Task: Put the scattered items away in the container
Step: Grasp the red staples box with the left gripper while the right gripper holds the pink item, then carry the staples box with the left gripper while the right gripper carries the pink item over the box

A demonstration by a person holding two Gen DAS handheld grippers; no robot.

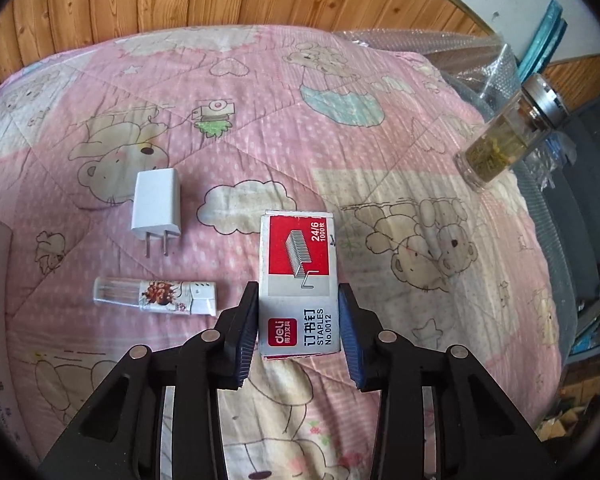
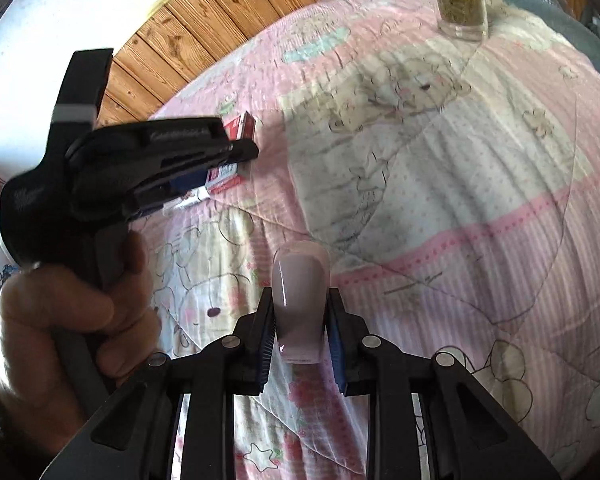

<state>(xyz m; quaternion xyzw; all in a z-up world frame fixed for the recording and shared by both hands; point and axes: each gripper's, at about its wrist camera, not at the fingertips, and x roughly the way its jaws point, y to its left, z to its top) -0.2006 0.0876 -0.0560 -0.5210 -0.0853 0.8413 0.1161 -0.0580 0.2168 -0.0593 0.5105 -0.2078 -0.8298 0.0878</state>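
Staple box (image 1: 298,284) on the quilt (image 1: 380,160), left gripper (image 1: 300,336) clamped on its sides. Right gripper (image 2: 300,344) grips a pale bottle (image 2: 300,304) (above the quilt). Charger (image 1: 156,206) and toothpick tube (image 1: 156,295) lie nearby.

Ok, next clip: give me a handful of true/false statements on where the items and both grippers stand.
1. The staple box sits between the left gripper fingers. True.
2. The right gripper is empty. False: it is shut on a pale pink bottle.
3. The white charger lies on the quilt, prongs toward the camera. True.
4. The toothpick tube lies right of the staple box. False: it lies left of it.
5. The glass jar lies tipped over. False: it stands upright.
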